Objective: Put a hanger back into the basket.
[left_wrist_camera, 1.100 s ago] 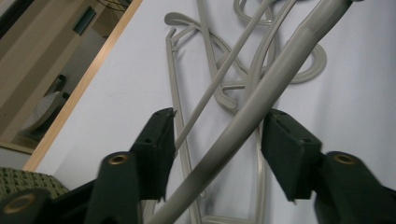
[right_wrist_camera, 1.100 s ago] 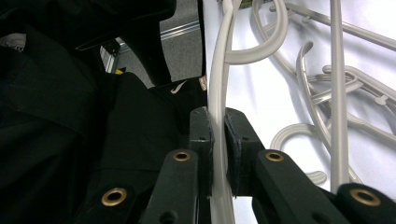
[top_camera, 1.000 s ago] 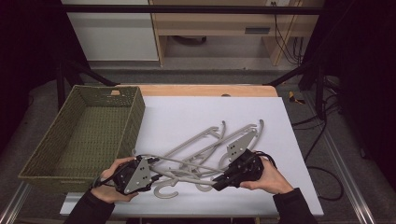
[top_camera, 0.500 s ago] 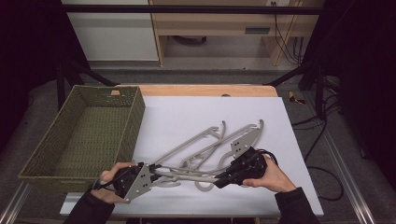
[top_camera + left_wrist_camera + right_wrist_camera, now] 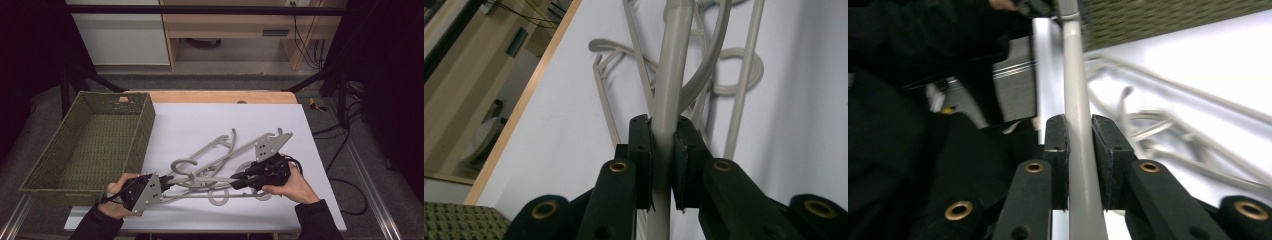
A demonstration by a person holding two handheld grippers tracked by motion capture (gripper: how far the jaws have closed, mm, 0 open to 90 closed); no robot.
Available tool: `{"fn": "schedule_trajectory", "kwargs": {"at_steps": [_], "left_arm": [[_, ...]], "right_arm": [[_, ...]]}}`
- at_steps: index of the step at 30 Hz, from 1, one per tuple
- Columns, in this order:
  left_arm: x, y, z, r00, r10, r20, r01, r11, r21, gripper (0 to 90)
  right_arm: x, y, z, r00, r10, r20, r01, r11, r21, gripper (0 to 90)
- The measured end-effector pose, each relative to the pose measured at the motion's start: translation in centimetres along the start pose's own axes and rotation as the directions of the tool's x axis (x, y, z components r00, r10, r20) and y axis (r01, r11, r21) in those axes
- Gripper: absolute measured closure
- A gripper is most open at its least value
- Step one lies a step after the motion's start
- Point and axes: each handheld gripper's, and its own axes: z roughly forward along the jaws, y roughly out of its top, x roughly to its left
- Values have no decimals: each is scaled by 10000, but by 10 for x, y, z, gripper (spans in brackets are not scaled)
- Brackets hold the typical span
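Two hand-held black claws grip one pale grey plastic clothes hanger (image 5: 200,179) near the front edge of the white-topped bench (image 5: 200,125), the hanger lifted slightly at the head of a loose pile of similar grey hangers (image 5: 235,150) that lie flat on the white surface. The left claw (image 5: 167,181), held in the person's left hand (image 5: 120,192) at the lower left of the high view, has just been closing and is now pinched on the hanger's straight bar; in the left gripper view its pads press the grey bar (image 5: 671,100) from both sides, with the curved hooks and shoulders of the other hangers spread beyond on the bench. The right claw (image 5: 239,181), held in the right hand (image 5: 292,182) toward the lower right, has its pads (image 5: 1058,150) set against the same bar (image 5: 1075,100); its jaws have just been opening a little, yet the right gripper view shows the bar caught between them, running away toward the left claw and the basket. A grey three-cornered plate sits on top of each claw. A rectangular olive-green woven basket (image 5: 142,127) stands on the left part of the bench, just beside the left hand and apart from the hangers. A strip of bare wooden bench edge (image 5: 220,96) shows along the far side, behind the white surface.
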Motion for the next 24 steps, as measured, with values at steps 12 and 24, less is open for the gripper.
{"fn": "schedule_trajectory", "kwargs": {"at_steps": [12, 24], "left_arm": [[10, 11, 21, 9692, -2405, -532, 2437, 9675, 671, 816], [21, 11, 9, 8981, -4163, -1415, 4251, 9044, 370, 816]], "right_arm": [[3, -8, -27, 9095, 412, 4137, 668, 9677, -2431, 354], [10, -50, -40, 7697, 2545, 5854, 62, 9141, -4055, 142]]}}
